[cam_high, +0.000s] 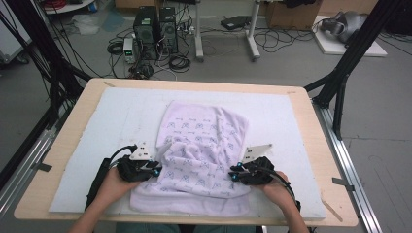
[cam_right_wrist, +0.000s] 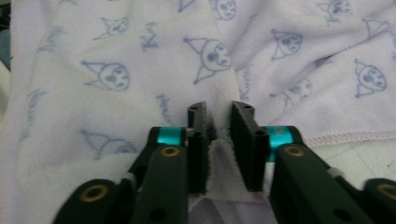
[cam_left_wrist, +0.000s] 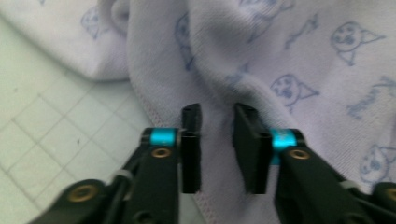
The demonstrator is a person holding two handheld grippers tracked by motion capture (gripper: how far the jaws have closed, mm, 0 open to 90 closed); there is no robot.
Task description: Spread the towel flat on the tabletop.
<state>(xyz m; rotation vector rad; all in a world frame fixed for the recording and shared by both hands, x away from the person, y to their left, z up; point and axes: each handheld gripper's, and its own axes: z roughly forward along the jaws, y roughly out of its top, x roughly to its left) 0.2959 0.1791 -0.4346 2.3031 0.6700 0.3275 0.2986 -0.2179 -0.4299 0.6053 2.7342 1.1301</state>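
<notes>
A pale lilac towel [cam_high: 204, 141] printed with small blue cartoon faces lies crumpled on the white mat, its near part folded over. My left gripper [cam_high: 156, 171] sits at the towel's near left edge. In the left gripper view its jaws [cam_left_wrist: 217, 114] stand close together with a ridge of the towel [cam_left_wrist: 280, 56] and its stitched hem between the pads. My right gripper [cam_high: 233, 174] is at the near right edge. In the right gripper view its jaws [cam_right_wrist: 218, 112] pinch a raised fold of the towel [cam_right_wrist: 116, 70].
The white padded mat [cam_high: 291, 126] covers most of the wooden table [cam_high: 73, 126]. Black frame posts stand at both far corners. Computer towers [cam_high: 155, 29] and loose cables lie on the floor beyond the table.
</notes>
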